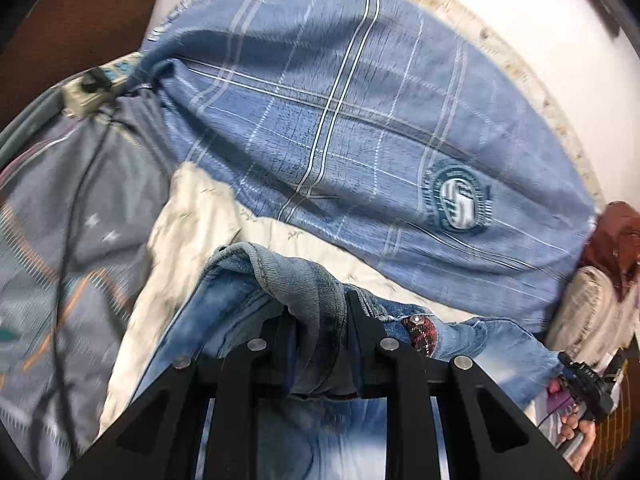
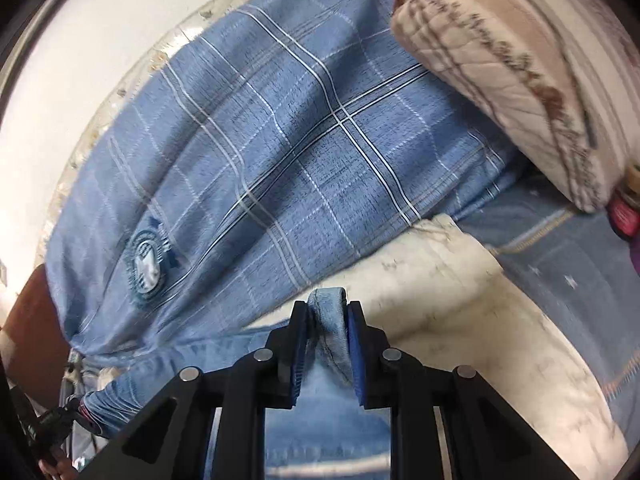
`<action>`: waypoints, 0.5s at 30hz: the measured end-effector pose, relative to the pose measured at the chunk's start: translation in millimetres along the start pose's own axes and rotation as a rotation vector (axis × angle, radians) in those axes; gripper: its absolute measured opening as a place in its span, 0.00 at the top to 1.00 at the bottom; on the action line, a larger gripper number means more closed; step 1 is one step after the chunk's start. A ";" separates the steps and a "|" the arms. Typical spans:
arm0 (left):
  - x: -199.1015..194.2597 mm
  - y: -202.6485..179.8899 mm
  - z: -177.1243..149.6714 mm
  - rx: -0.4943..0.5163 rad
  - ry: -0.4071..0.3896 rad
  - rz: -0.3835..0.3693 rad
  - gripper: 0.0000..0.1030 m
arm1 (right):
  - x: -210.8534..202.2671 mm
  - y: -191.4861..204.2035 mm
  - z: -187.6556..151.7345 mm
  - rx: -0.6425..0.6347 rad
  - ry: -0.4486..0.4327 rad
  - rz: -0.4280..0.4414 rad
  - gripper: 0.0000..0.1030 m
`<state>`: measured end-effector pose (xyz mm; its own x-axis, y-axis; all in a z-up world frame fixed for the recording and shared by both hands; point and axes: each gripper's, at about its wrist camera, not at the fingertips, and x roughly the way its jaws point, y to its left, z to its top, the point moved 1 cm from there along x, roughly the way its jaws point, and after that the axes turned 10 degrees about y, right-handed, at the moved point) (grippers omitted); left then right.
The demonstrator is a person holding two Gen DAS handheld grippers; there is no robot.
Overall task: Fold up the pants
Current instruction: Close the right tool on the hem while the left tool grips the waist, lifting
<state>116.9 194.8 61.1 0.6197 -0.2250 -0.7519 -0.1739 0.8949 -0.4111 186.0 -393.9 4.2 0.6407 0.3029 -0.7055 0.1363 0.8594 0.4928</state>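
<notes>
The pants are light blue jeans point(image 1: 240, 300). My left gripper point(image 1: 320, 312) is shut on a thick bunched fold of the jeans at the waistband, near a metal button point(image 1: 418, 320) and red plaid lining. The denim stretches right toward the other gripper point(image 1: 586, 384), seen small at the right edge. In the right wrist view my right gripper point(image 2: 327, 312) is shut on a hemmed edge of the jeans point(image 2: 326, 308), with denim hanging below the fingers. Both hold the jeans above the bed.
A blue plaid blanket point(image 1: 340, 120) with a round badge point(image 1: 458, 200) covers the bed, over a cream quilt point(image 2: 460, 300). A grey patterned sheet point(image 1: 80, 200) lies left. A beige quilted pillow point(image 2: 500, 60) sits at the right. A white wall point(image 2: 80, 40) is behind.
</notes>
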 end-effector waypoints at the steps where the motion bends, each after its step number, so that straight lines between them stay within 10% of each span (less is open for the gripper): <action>1: -5.9 6.7 -8.9 -0.010 -0.005 -0.015 0.78 | -10.0 -2.4 -10.7 -0.003 -0.002 0.004 0.80; 15: -34.9 108.4 -128.2 -0.190 0.050 -0.047 0.78 | -90.7 -20.6 -152.7 -0.034 0.078 0.047 0.80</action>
<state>-21.6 250.2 -23.3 0.5930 -0.2881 -0.7519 -0.2898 0.7949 -0.5331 9.7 -376.2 -19.8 0.5845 0.3737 -0.7202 0.0809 0.8564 0.5100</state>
